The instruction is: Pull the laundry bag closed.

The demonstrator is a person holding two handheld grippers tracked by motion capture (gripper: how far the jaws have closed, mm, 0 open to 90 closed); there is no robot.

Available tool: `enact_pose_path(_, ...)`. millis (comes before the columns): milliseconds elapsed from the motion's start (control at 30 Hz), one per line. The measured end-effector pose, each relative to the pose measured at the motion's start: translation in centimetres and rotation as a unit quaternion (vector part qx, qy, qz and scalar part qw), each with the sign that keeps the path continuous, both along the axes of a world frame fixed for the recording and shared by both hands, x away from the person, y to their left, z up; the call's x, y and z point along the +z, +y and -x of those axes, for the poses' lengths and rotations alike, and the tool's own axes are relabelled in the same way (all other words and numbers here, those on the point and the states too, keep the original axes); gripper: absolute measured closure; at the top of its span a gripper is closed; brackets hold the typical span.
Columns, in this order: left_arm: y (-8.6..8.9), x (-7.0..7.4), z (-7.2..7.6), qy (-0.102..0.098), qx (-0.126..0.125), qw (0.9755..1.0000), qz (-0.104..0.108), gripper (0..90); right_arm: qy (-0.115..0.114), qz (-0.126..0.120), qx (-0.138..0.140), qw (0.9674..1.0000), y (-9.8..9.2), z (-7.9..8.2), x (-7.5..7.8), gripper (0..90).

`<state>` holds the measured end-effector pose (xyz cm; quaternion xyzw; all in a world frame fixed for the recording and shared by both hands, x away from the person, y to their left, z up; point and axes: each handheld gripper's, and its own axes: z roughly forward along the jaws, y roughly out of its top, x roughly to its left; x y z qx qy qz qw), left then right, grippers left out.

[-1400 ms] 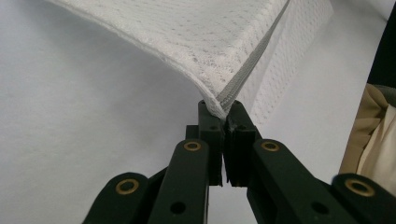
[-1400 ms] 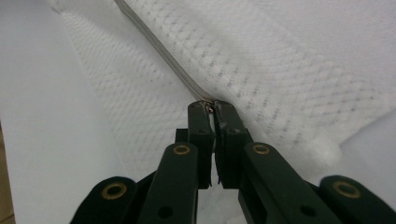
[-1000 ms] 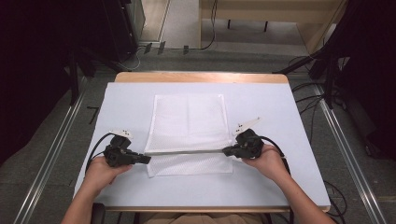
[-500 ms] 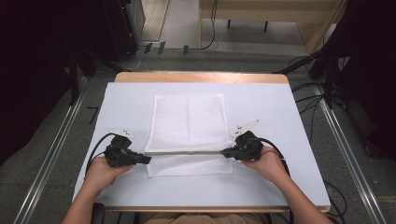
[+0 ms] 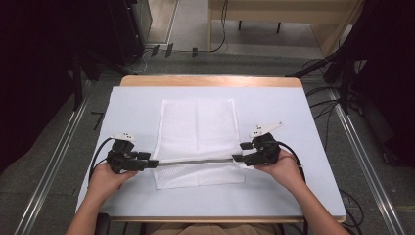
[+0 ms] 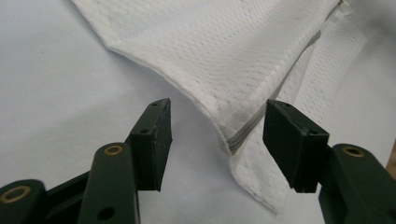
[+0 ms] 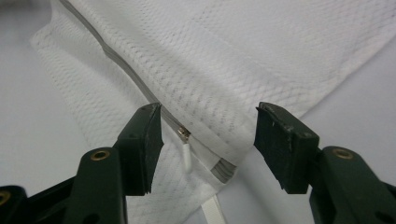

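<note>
On the white-covered table (image 5: 293,122), a white mesh laundry bag (image 5: 195,132) lies flat in the middle, its grey zipper (image 5: 195,160) running left to right across the near part. The left gripper (image 5: 151,164) sits at the zipper's left end and the right gripper (image 5: 238,157) at its right end, likely because the bag was stretched between them to lay the zippered edge straight. Both sets of jaws have just been opening and now stand spread, pressing on nothing. In the left gripper view the zipper's end (image 6: 240,135) lies on the table between the open pads; in the right gripper view the zipper pull (image 7: 185,140) lies between them too, untouched.
</note>
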<state>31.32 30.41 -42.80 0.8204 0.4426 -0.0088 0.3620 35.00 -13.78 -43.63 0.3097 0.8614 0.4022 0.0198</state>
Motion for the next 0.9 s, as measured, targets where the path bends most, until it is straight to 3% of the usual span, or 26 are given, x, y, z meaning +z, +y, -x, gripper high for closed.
enact_pose_path(167, 0.4, 0.1, 0.0, -0.015, 0.016, 0.9998, -0.001, 38.4, -0.008, -0.004, -0.017, 0.9998, -1.1, -0.2, 0.1, 39.8)
enact_pose_path(467, 1.4, 0.2, -0.1, -0.024, 0.039, 0.9989, -0.003, 37.4, -0.027, -0.009, -0.053, 0.9982, -3.3, -0.7, 0.1, 36.5)
enact_pose_path(900, 2.4, 0.1, -0.2, -0.031, 0.061, 0.9976, -0.010, 34.6, -0.055, -0.008, -0.112, 0.9921, -6.6, -1.3, -0.3, 28.1)
